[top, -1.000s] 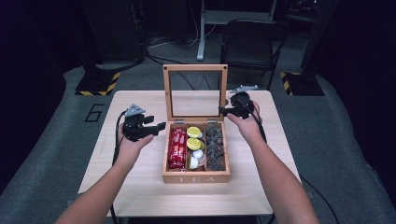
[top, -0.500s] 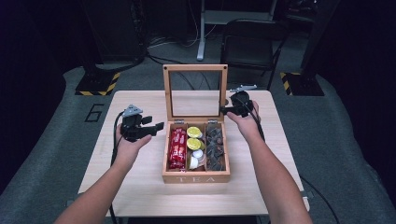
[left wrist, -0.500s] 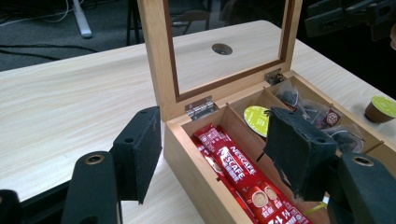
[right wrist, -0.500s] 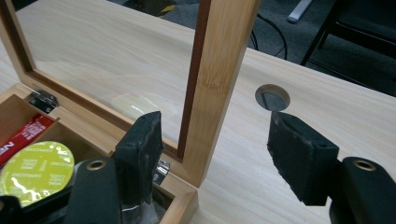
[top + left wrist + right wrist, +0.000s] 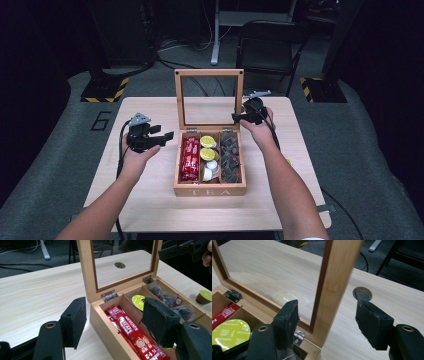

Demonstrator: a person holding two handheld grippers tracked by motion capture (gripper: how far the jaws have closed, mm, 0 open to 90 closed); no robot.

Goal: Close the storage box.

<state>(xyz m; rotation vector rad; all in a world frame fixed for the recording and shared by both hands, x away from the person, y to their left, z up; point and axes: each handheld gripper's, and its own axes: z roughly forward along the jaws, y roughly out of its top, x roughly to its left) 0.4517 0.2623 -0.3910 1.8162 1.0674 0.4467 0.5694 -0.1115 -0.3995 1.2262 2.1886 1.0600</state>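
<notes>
Little has shifted since the earlier frame: both hands keep their places over the table [image 5: 150, 200], and the wooden tea box [image 5: 210, 190] sits mid-table, its glass lid [image 5: 209, 97] upright. At the lid's right edge, the right gripper [image 5: 327, 322] straddles the frame, pads apart. Beside the box, the left gripper [image 5: 115, 325] gapes empty.

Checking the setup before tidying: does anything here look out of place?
One green-lidded capsule sits loose on the table, outside the tea box, to the right of it, while the other capsules lie in the middle compartment.
</notes>
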